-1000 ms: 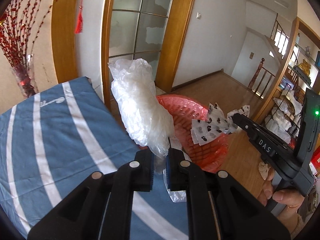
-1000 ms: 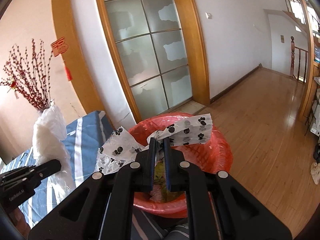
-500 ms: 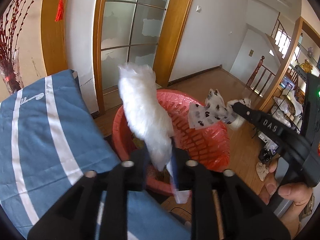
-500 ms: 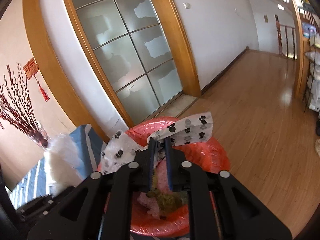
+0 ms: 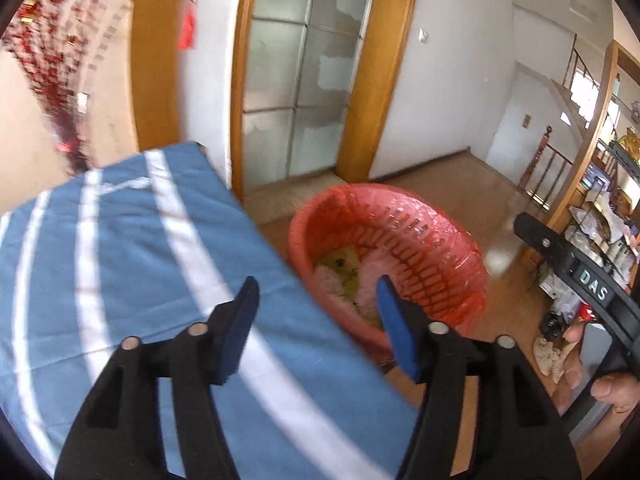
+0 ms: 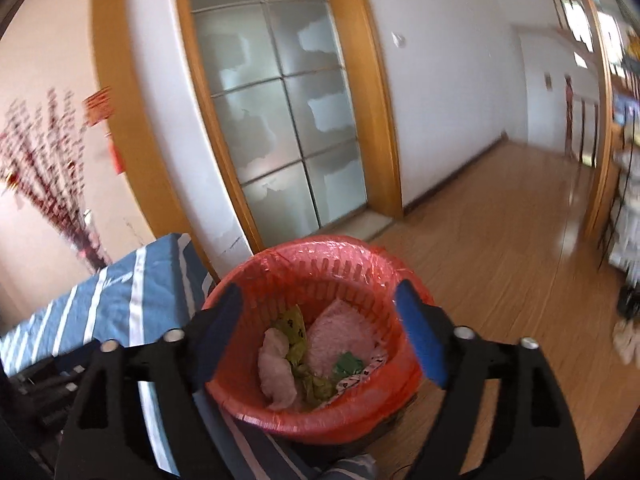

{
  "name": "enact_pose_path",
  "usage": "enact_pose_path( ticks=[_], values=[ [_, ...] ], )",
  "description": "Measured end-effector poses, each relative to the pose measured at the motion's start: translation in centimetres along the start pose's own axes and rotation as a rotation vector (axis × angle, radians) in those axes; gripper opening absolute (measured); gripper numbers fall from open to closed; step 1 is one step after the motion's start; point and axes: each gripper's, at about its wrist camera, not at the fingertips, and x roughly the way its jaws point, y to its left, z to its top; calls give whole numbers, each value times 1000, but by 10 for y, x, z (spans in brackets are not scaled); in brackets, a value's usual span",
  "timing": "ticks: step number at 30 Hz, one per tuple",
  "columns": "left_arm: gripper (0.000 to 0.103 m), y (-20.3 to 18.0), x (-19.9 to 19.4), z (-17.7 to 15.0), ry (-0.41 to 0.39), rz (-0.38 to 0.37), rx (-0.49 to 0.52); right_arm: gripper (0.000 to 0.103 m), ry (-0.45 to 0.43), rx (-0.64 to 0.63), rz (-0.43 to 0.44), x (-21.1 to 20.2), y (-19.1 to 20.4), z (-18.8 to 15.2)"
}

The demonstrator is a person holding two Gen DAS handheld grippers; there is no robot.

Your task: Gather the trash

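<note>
1. Two tongs are in use. The left tongs gape wide with nothing between the two blue pads; the right tongs gape just as wide, also holding nothing.
2. One red bin, a slotted basket lined with a red plastic bag, stands on the wood floor. In the right wrist view it sits straight ahead of and below the right tongs, its mouth framed between the two fingers. In the left wrist view the bin lies ahead and slightly right of the left tongs, with the right-hand finger overlapping its near rim.
3. The trash is inside the bin. I count one large pale crumpled bag at the left, one pinkish-looking lump at the centre, one green scrap, yellowish-green bits, and one white sheet with black prints at the near right. Blur keeps me from counting the smaller bits.
4. One blue cloth with white stripes covers a surface under and to the left of the left tongs; its edge runs just beside the bin.
5. The right tongs' black body, marked "DAS", shows at the far right of the left wrist view, with fingers of one hand wrapped on its handle.
6. One frosted glass door in a wooden frame stands beyond the bin, and one spray of red branches at far left.
</note>
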Motion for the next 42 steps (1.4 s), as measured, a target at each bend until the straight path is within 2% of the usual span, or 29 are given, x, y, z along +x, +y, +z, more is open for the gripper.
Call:
enact_pose_path(
  ticks=[4, 6, 9, 12, 16, 22, 26, 36, 42],
  values=[
    [77, 14, -47, -18, -65, 71, -4, 100, -33, -82, 14, -31, 18, -8],
    [86, 16, -71, -30, -101, 119, -5, 101, -44, -119, 13, -44, 26, -14],
    [93, 20, -105, -53, -141, 205, -8, 101, -64, -173, 7, -63, 37, -27],
    [98, 23, -130, -68, -169, 258, -22, 101, -66, -196, 8, -78, 43, -40],
    [99, 26, -160, -87, -207, 313, -41, 101, -79, -187, 7, -96, 49, -53],
    [99, 23, -188, -111, -237, 345, -67, 101, -87, -207, 21, -118, 58, -68],
    [99, 18, -195, -123, -242, 352, -64, 101, -77, -211, 42, -130, 61, -76],
    [99, 13, -206, -143, -261, 371, -85, 101, -79, -240, 9, -150, 65, -99],
    [99, 14, -204, -147, -250, 408, -92, 101, -75, -232, -23, -153, 64, -105]
  ],
)
